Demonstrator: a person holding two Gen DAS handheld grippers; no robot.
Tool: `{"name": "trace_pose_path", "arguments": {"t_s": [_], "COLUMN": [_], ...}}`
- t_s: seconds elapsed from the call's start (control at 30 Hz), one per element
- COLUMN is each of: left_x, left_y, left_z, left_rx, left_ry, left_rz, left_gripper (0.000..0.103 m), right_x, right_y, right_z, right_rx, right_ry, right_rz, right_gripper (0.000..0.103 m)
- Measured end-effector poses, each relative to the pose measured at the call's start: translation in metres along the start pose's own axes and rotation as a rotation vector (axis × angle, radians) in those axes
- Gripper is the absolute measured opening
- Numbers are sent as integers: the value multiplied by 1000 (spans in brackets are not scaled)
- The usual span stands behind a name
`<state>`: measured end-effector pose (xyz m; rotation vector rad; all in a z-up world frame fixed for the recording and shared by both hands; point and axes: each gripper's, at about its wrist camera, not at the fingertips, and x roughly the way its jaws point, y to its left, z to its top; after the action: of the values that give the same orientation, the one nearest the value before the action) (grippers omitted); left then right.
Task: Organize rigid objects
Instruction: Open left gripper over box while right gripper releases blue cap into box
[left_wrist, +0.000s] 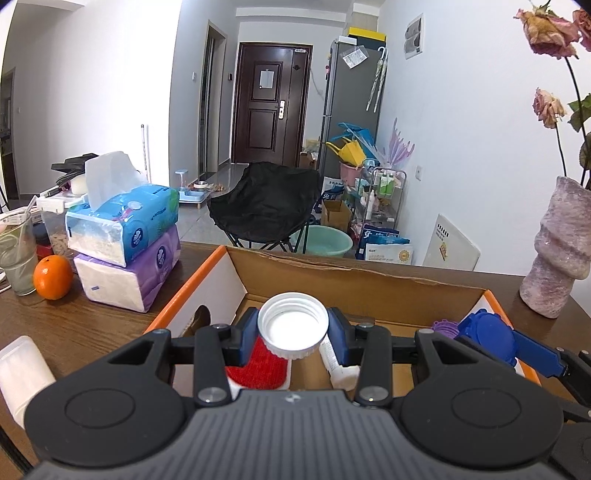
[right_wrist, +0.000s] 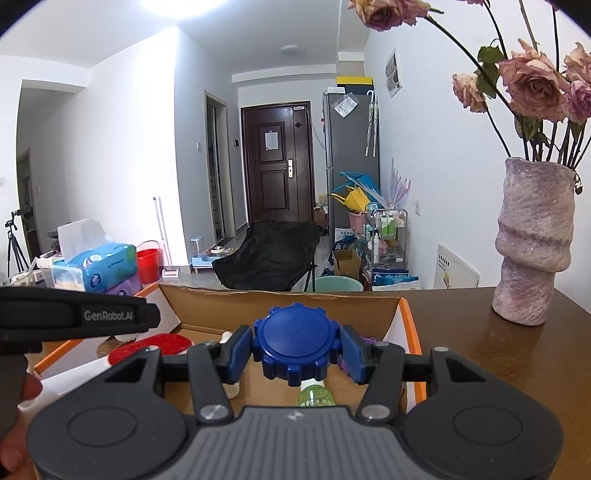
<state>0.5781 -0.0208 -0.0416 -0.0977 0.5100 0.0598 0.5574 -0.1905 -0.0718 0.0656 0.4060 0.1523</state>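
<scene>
Both grippers hung over the open cardboard box (left_wrist: 369, 277), the left gripper (left_wrist: 293, 326) clenched on a white screw cap (left_wrist: 293, 325) and the right gripper (right_wrist: 296, 341) on a blue notched lid (right_wrist: 296, 339), evidently poised to drop them among the sorted items.

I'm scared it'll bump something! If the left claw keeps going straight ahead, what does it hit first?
Probably the far wall of the cardboard box; the left claw holding the white cap points at it, though depth is unclear.
</scene>
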Motion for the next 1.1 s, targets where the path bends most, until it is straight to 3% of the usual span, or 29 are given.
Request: {"name": "trace_pose_path", "arguments": {"t_s": [0.63, 0.7, 0.77, 0.83, 0.93, 1.03, 1.1], "left_x": [25, 26, 26, 23, 21, 21, 21], "left_y": [-3, -2, -1, 1, 3, 3, 3], "left_z": [5, 5, 5, 6, 7, 7, 8], "left_rx": [14, 13, 4, -5, -23, -18, -18], "left_ry": [42, 53, 54, 37, 35, 34, 35], "left_rz": [36, 36, 39, 51, 52, 58, 58], "left_gripper": [43, 53, 86, 90, 103, 103, 103], "right_x": [27, 29, 29, 27, 25, 27, 27], "right_y": [-2, -3, -4, -5, -6, -8, -9], "right_z": [4, 4, 4, 5, 6, 5, 5], "right_rx": [-32, -31, -26, -21, -24, -22, -22], "right_ry": [49, 63, 70, 62, 54, 62, 61], "right_rz": [-10, -16, -21, -37, -56, -67, -76], "right_gripper": [52, 53, 67, 89, 93, 103, 103]}}
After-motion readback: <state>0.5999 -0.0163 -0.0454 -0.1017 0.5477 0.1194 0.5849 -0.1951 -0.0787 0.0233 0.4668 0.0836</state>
